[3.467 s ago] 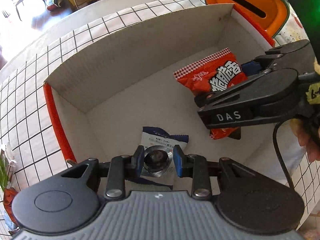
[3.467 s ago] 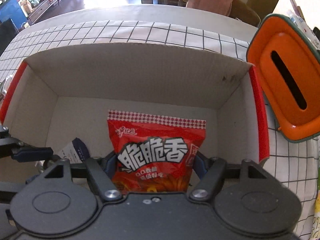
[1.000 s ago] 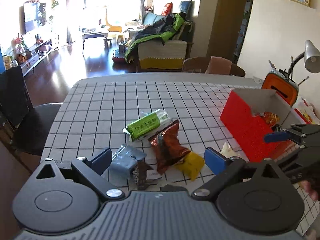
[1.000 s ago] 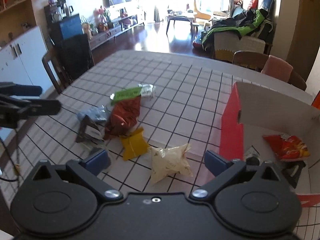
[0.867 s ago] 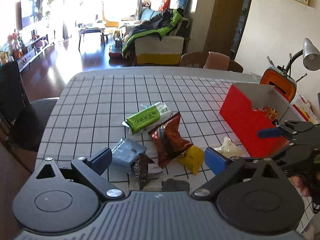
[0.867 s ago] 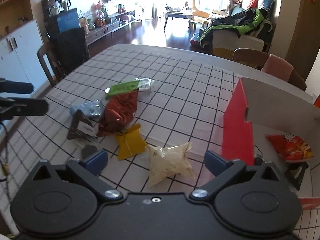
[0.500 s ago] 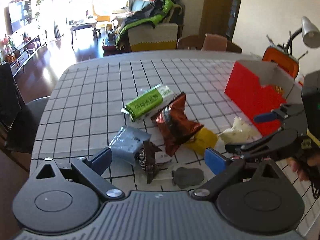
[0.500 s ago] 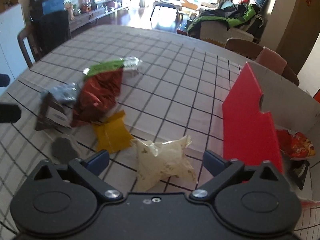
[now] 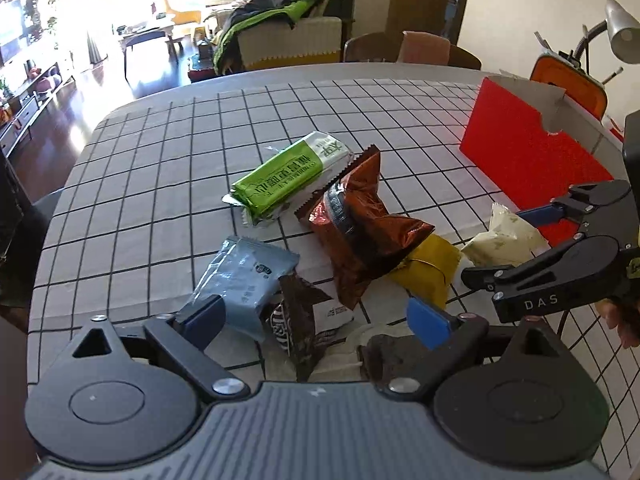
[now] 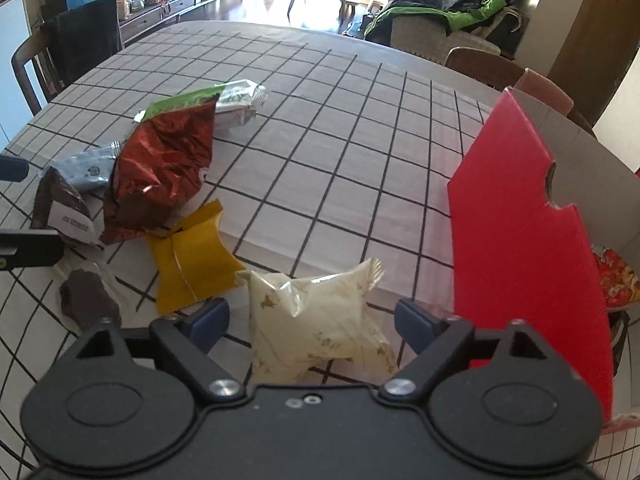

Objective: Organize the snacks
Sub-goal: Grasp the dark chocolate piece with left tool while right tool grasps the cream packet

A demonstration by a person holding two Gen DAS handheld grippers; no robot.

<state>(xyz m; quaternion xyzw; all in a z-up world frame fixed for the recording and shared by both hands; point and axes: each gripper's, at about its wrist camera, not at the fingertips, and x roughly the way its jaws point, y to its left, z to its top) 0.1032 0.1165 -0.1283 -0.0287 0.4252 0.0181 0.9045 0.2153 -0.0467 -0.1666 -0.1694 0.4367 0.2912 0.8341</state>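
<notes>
Angling downward, both grippers' fingers are closing, left gripper (image 9: 316, 318) astride dark packet (image 9: 298, 322), right gripper (image 10: 312, 320) astride cream packet (image 10: 316, 316).

Far tablecloth (image 10: 320, 92): bare, open passage.
Near left: snack pile (image 9: 344, 224) crowds the way.
Right: red box (image 10: 520, 232) wall blocks.

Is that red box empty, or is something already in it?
Not empty. The right wrist view shows a red snack bag lying inside the red box, behind its red wall.

A grid-patterned tablecloth (image 9: 168, 168) covers the table. Behind it, 1 sofa (image 9: 288, 40) holds green and black jackets (image 9: 280, 8); a desk lamp (image 9: 620, 36) stands at the right
</notes>
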